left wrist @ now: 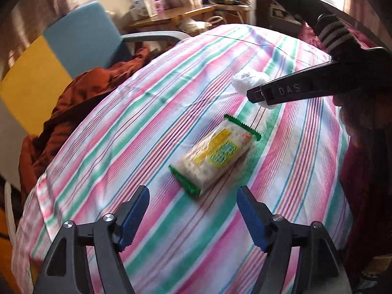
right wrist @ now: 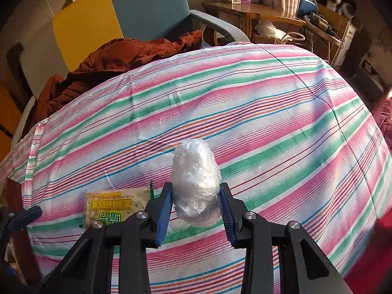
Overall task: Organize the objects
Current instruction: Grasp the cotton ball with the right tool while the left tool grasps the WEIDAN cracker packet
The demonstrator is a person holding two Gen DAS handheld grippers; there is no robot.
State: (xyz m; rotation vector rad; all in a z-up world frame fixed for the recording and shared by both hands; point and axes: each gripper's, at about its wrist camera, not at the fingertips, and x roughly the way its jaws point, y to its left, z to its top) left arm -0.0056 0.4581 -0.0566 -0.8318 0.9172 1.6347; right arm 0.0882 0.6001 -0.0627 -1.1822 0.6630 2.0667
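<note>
My right gripper (right wrist: 197, 202) clamps the wrapped plastic bundle (right wrist: 196, 183) on the striped bedcover (right wrist: 281, 122) for lifting, while my left gripper (left wrist: 193, 210) stands open before the cracker packet (left wrist: 215, 156).

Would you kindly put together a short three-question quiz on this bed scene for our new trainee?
1. True or false: the left hand-held gripper is clamped on the cracker packet.
2. What sits between the blue pads of the right hand-held gripper?
A. a clear plastic-wrapped bundle
B. a red mug
C. a spoon
3. Fill in: the cracker packet lies on the ______ sheet.

Key:
1. False. Its jaws stand open, short of the packet, with nothing between them.
2. A. The pads press on the plastic-wrapped bundle.
3. Striped, with pink, green and white bands.
</note>
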